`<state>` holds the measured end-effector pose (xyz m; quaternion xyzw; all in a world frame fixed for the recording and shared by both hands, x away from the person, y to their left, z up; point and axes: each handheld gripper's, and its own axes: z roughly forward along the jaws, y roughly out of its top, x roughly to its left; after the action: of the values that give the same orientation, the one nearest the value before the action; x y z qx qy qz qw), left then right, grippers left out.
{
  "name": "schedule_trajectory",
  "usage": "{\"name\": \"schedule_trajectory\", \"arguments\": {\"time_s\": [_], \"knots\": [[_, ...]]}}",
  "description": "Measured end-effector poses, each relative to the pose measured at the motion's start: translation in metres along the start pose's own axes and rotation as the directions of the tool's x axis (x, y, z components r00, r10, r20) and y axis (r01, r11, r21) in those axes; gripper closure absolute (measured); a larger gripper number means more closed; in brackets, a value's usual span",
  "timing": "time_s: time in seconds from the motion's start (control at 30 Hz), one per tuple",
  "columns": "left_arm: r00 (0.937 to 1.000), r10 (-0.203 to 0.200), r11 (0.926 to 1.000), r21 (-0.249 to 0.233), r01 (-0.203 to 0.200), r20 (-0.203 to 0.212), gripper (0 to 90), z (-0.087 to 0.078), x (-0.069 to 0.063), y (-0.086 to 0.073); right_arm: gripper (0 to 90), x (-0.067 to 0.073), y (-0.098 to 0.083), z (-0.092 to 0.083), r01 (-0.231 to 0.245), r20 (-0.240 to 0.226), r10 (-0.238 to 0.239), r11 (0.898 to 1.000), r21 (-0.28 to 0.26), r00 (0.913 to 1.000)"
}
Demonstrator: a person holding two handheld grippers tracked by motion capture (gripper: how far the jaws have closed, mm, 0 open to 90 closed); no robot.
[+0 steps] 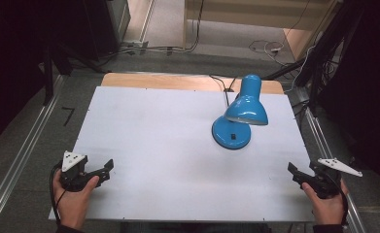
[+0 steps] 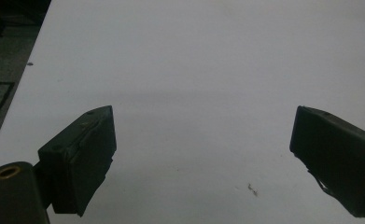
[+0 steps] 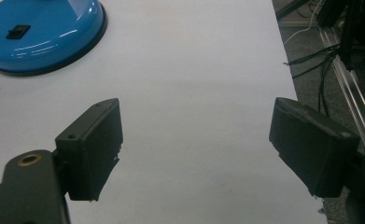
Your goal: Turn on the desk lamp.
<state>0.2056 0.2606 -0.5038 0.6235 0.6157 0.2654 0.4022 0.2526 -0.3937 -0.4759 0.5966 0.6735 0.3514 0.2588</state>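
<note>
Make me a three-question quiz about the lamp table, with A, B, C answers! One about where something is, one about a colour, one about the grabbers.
1. Where does the lamp stand on the white table?
A. near the left gripper
B. toward the far right
C. at the near edge, in the middle

2. What colour is the lamp?
A. red
B. green
C. blue

3. How are the jaws of the left gripper and the right gripper?
A. both open, empty
B. both shut on the lamp
C. one holds a cup

Answers: 1 B, the high view shows it on the far right part. 2 C, base and shade are glossy blue. 3 A, each gripper view shows bare table between wide jaws.
</note>
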Motion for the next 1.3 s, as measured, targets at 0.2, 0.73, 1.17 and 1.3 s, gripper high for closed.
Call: {"name": "schedule_trajectory", "arguments": {"time_s": [0.2,0.73,1.17,1.3], "knots": [[1.0,0.0,1.0,0.0,0.0,0.002,7.4,0.002,0.0,0.0,16.1,0.006,0.0,0.001,0.015,-0.011,-0.015,1.0,0.007,0.9998],[1.0,-0.001,1.0,-0.001,0.001,0.004,7.4,0.0,0.001,0.0,16.2,0.019,0.002,0.006,0.062,-0.032,-0.062,0.998,0.016,0.9976],[1.0,0.001,1.0,0.002,-0.001,0.008,7.4,0.001,0.0,0.0,16.5,0.028,0.003,0.01,0.077,-0.046,-0.076,0.997,0.021,0.996],[1.0,0.001,1.0,0.003,-0.001,0.009,7.4,0.001,0.0,0.0,16.6,0.029,0.004,0.012,0.079,-0.05,-0.078,0.997,0.025,0.9957]]}}
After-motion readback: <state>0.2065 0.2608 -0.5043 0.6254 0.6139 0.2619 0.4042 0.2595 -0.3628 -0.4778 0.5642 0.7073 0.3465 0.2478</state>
